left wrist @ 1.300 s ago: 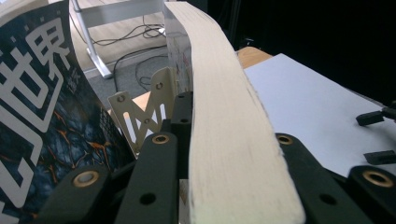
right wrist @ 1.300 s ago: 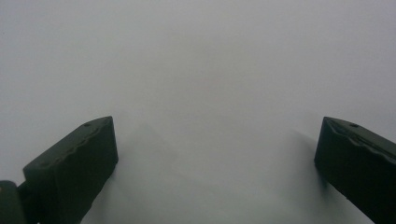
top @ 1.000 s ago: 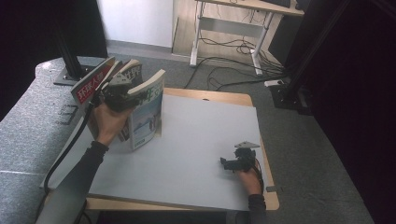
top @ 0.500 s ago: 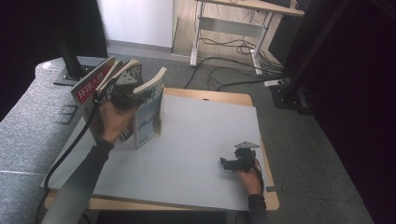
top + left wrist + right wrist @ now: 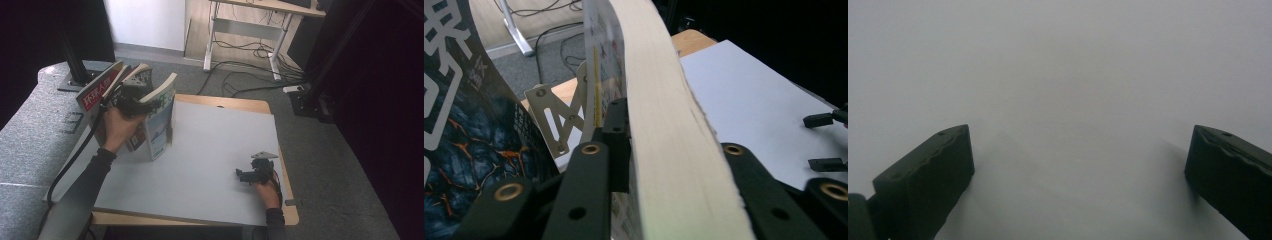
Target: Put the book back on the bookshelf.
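The left gripper point(image 5: 131, 97) clamped the thick book point(image 5: 161, 117), seemingly upright, near the table's point(image 5: 220, 145) left edge; the right gripper point(image 5: 243, 175) rested open near its right edge.

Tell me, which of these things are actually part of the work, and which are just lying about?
In use:
- thick book, gripped by the left gripper
- red-titled magazine leaning beside it
- grey table mat

Idle:
- right gripper, open, resting on the mat
- desk and floor cables behind
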### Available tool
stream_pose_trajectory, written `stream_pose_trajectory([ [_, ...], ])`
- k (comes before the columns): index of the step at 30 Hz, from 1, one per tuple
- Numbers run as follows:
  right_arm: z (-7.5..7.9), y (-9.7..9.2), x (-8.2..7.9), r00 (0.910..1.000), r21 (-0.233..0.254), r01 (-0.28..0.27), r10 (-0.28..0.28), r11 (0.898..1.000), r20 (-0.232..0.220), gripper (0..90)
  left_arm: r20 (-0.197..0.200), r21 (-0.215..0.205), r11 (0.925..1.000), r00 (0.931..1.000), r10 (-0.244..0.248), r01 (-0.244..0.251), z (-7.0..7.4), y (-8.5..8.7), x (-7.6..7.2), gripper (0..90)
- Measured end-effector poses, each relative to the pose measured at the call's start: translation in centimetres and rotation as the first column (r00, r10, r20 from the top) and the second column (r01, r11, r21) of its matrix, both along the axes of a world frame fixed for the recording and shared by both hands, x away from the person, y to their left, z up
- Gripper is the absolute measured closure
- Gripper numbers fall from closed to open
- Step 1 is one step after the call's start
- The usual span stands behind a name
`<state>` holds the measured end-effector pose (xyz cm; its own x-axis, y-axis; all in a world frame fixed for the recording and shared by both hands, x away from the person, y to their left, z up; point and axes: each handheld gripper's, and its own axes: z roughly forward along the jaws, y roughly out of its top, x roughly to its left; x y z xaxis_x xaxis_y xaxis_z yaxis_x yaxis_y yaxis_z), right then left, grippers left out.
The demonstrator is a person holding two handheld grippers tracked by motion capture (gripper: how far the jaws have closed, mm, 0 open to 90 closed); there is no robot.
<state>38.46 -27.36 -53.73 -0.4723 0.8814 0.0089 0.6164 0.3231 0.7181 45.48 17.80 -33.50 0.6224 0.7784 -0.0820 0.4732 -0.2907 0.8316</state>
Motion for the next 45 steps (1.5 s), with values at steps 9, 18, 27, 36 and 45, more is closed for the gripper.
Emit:
stream_pose_trajectory([
  [9,0.0,0.0,0.0,1.0,0.001,0.0,0.0,1.0,0.0,0.0,0.055,-0.033,0.9992,0.9981,0.027,-0.025,-0.2,-0.4,0.4,74.1],
  [18,0.0,0.0,0.0,1.0,0.0,0.0,0.0,1.0,0.001,0.0,0.061,0.005,1.0,0.9982,-0.003,0.003,-0.3,-1.0,0.0,73.5],
  [27,0.0,0.0,0.0,1.0,0.0,0.0,0.0,1.0,0.001,0.0,0.088,0.049,0.9987,0.996,-0.016,0.011,-0.6,-1.9,-0.8,66.7],
  [36,0.0,0.0,0.0,1.0,-0.001,-0.002,0.002,1.0,-0.001,0.0,0.098,0.051,0.9962,0.9923,-0.076,0.071,-0.7,-2.4,-1.5,48.6],
  [45,0.0,0.0,0.0,1.0,0.0,-0.001,0.001,1.0,-0.001,0.0,0.083,0.036,0.9904,0.9872,-0.136,0.133,-0.9,-3.1,-2.4,36.3],
])
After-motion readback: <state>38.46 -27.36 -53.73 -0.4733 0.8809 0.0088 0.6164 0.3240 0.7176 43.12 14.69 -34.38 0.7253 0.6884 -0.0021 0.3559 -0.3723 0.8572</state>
